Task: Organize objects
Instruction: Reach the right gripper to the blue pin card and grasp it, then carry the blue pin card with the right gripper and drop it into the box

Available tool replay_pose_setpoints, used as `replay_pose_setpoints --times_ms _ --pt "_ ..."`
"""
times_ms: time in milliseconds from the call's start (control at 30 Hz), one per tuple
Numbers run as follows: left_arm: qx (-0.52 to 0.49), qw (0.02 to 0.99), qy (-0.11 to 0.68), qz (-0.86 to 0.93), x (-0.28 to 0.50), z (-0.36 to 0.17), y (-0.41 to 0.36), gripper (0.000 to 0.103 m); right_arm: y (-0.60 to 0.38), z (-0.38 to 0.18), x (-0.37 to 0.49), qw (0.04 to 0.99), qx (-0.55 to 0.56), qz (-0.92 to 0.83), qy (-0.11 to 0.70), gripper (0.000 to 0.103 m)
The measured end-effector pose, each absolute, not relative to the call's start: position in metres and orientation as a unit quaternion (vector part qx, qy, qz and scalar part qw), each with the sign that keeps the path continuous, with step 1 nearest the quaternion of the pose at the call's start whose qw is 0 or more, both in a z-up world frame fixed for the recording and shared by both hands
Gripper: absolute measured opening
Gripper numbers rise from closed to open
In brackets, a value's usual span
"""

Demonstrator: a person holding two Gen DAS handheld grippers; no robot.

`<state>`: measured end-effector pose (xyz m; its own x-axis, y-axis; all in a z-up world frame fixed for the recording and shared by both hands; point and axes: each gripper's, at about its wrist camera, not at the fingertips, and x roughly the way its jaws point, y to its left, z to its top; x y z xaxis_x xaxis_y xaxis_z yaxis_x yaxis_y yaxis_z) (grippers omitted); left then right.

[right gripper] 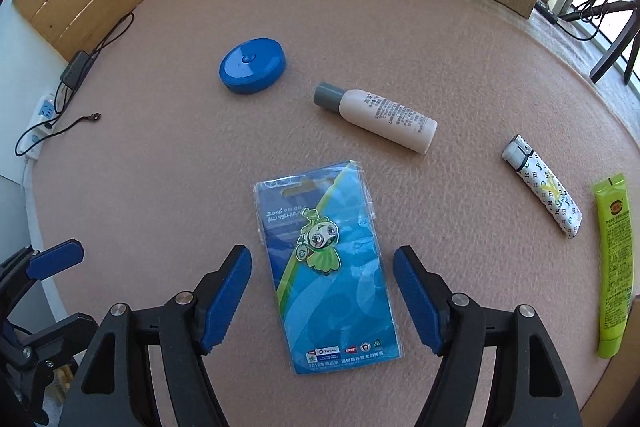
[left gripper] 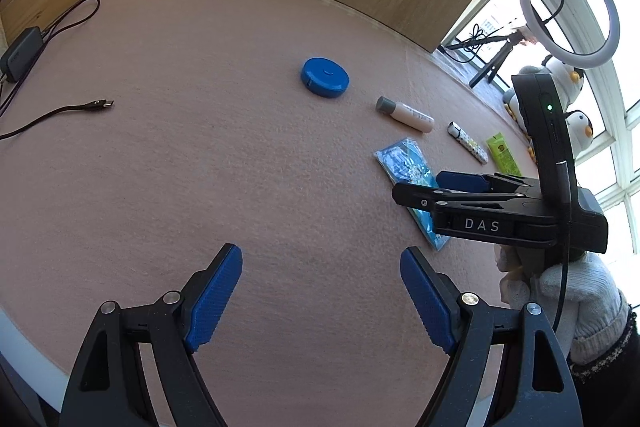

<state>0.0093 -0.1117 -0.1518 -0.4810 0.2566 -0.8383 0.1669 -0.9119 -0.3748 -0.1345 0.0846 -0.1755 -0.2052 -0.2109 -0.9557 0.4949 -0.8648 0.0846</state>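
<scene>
My right claw hangs released, straddling the blue badge packet without touching it, while my left claw gapes over bare felt.

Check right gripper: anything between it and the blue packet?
Nothing visible. The right gripper is open, one finger on each side of the blue packet, bare mat around. The bottle lies farther back, apart.

Left gripper is hovering with jaws spread wide over bare pink felt table cover. Right gripper, held by a gloved hand, is reaching over the blue packet. Blue round tape measure, cream bottle, patterned lighter and green tube are lying apart.
</scene>
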Motion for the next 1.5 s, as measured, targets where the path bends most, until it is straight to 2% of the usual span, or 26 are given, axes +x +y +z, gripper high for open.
replay_pose_setpoints --times_ms 167,200,267,500,767,1133,1500 --pt "-0.509 0.027 -0.207 0.835 0.008 -0.152 -0.111 0.084 0.088 -0.174 -0.132 0.224 0.583 -0.77 0.129 0.068" --pt "-0.509 0.027 -0.207 0.835 0.007 -0.153 -0.11 0.084 0.088 -0.174 -0.131 0.221 0.581 -0.771 0.135 0.066" --pt "-0.51 0.028 -0.206 0.835 0.006 -0.153 -0.109 0.084 0.09 -0.173 -0.13 0.22 0.577 -0.773 0.143 0.055" --pt "-0.51 0.036 -0.201 0.836 0.003 -0.151 -0.102 0.084 0.098 -0.169 -0.122 0.218 0.576 -0.781 0.1 0.054" --pt "-0.505 0.053 -0.191 0.84 -0.006 -0.143 -0.082 0.084 0.149 -0.134 -0.101 0.189 0.548 -0.814 0.046 0.054" --pt "-0.513 0.098 -0.159 0.838 -0.026 -0.139 -0.026 0.084 0.29 -0.093 -0.076 0.07 0.507 -0.858 -0.043 0.054" --pt "-0.518 0.139 -0.129 0.834 -0.037 -0.136 0.03 0.084 0.402 -0.095 -0.058 -0.043 0.495 -0.863 -0.092 0.054"
